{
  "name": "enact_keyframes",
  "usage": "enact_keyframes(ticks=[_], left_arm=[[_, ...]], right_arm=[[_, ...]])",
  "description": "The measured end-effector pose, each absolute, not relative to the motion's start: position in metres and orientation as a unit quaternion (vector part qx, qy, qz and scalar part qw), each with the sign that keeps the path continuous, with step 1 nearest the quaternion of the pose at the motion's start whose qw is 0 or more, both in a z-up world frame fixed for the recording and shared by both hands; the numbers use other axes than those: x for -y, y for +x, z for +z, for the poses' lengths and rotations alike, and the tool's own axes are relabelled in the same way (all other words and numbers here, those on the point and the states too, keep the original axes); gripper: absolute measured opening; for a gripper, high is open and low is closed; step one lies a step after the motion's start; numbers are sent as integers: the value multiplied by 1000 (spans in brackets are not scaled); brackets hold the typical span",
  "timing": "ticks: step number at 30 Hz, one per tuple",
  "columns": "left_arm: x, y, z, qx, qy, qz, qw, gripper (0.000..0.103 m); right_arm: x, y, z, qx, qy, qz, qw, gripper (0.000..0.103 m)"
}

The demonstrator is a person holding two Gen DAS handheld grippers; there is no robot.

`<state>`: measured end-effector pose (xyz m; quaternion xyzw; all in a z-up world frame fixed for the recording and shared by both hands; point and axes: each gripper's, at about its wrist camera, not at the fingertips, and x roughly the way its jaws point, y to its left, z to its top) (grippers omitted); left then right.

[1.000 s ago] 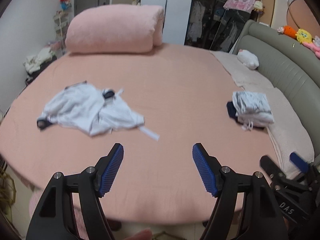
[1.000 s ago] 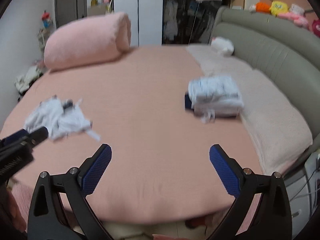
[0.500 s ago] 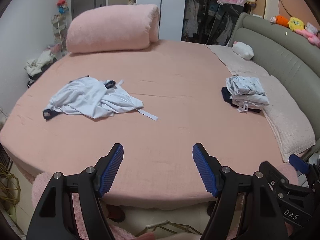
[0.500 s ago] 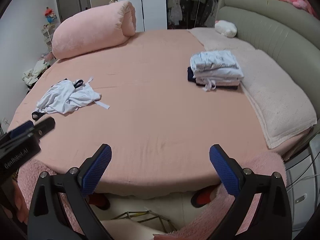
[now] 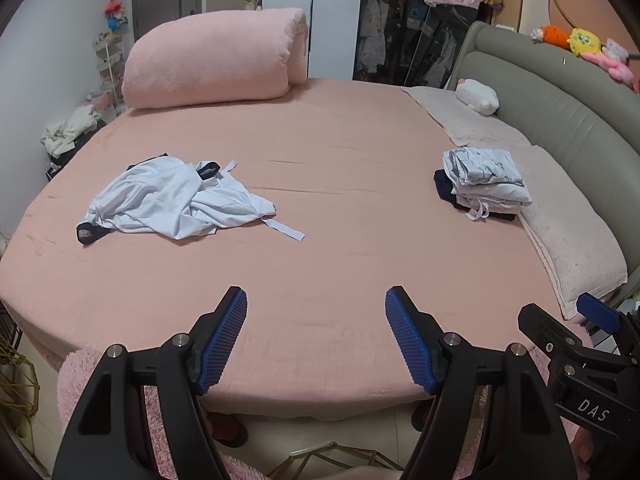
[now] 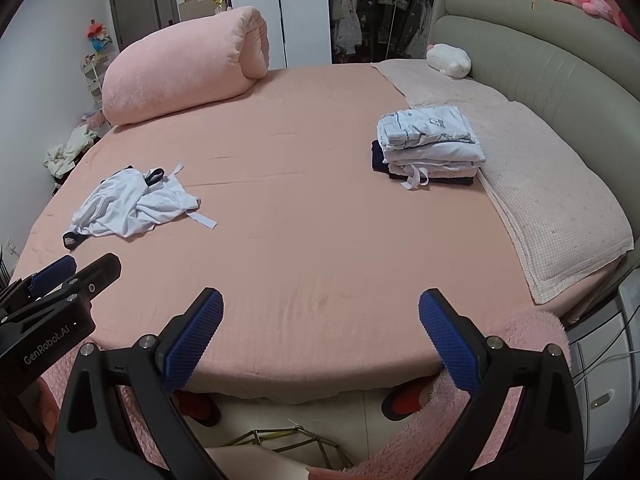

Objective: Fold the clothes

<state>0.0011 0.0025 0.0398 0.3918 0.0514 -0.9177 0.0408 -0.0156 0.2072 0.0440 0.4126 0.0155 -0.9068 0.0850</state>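
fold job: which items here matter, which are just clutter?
Job:
crumpled white garment
folded stack
left gripper, open
right gripper, open

Clutter:
rolled pink blanket
white plush
pillow
laundry pile

A round pink bed (image 5: 340, 208) is carrying a crumpled white garment (image 5: 176, 200) near its left edge. A folded stack (image 5: 484, 180) is sitting near the right edge, and a rolled pink blanket (image 5: 216, 60) is lying at the far edge.

Soft, even indoor light fills both views, with faint shadows and no glare. Both are sharp (no motion blur), though fisheye bending curves the edges and dark vignettes fill the corners.
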Motion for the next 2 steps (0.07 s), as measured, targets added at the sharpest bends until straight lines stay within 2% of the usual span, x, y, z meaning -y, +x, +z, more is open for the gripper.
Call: enact_keyframes(ticks=[2], left_arm=[[-3, 1, 40, -52, 392, -917, 39, 74]], right_arm=[[-208, -17, 43, -15, 415, -906, 85, 100]])
